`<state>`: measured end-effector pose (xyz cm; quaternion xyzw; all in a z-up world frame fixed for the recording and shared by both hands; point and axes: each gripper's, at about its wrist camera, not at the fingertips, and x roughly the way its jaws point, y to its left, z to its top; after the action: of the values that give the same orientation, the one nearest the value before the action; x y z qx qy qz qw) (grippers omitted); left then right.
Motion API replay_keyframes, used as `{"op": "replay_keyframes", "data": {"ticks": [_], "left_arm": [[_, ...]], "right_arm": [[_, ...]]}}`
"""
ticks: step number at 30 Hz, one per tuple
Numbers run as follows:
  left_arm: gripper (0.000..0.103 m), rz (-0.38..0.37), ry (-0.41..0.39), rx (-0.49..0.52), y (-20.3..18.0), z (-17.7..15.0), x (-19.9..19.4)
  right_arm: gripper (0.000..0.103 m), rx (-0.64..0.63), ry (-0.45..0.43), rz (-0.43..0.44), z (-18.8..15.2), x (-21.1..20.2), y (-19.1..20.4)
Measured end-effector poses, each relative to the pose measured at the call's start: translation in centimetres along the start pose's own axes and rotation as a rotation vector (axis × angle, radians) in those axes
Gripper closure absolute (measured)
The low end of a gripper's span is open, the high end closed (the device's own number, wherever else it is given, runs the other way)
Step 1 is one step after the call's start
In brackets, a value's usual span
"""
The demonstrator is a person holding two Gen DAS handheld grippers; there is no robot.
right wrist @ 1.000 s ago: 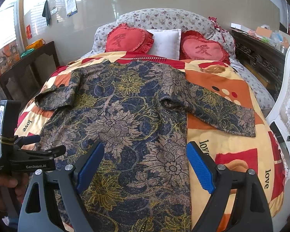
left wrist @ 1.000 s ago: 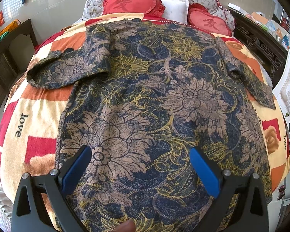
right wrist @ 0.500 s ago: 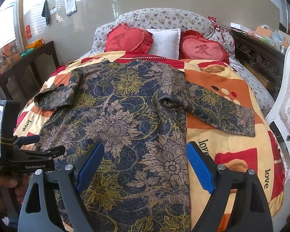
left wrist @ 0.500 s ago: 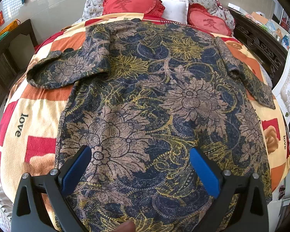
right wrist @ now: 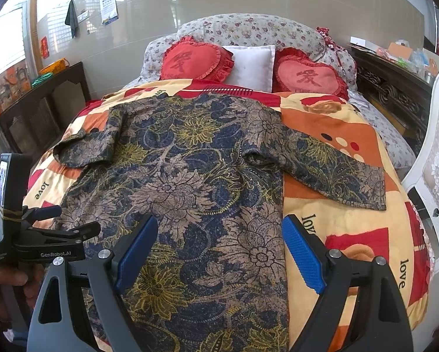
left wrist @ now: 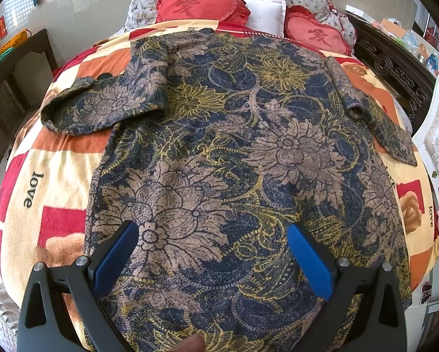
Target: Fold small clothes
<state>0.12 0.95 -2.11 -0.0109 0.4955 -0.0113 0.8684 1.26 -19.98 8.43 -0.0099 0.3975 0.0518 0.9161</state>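
Observation:
A dark blue, tan and yellow floral shirt lies spread flat on the bed, collar towards the pillows, both short sleeves out to the sides. It also shows in the right wrist view. My left gripper is open and empty above the shirt's lower middle. My right gripper is open and empty above the shirt's lower right edge. The left gripper's body shows at the left of the right wrist view, held by a hand.
The bed has an orange, red and cream blanket printed "love". Two red heart cushions and a white pillow lie at the head. Dark wooden furniture stands left, a carved dark cabinet and white chair right.

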Motion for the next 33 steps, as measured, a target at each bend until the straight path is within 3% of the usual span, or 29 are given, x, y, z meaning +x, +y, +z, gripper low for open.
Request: {"op": "replay_keyframes", "data": {"ticks": [33], "left_arm": [[0.000,0.004,0.026,0.002,-0.05,-0.29,0.97]], "right_arm": [[0.006,0.007,0.018,0.004,-0.21,0.47,-0.06]]}}
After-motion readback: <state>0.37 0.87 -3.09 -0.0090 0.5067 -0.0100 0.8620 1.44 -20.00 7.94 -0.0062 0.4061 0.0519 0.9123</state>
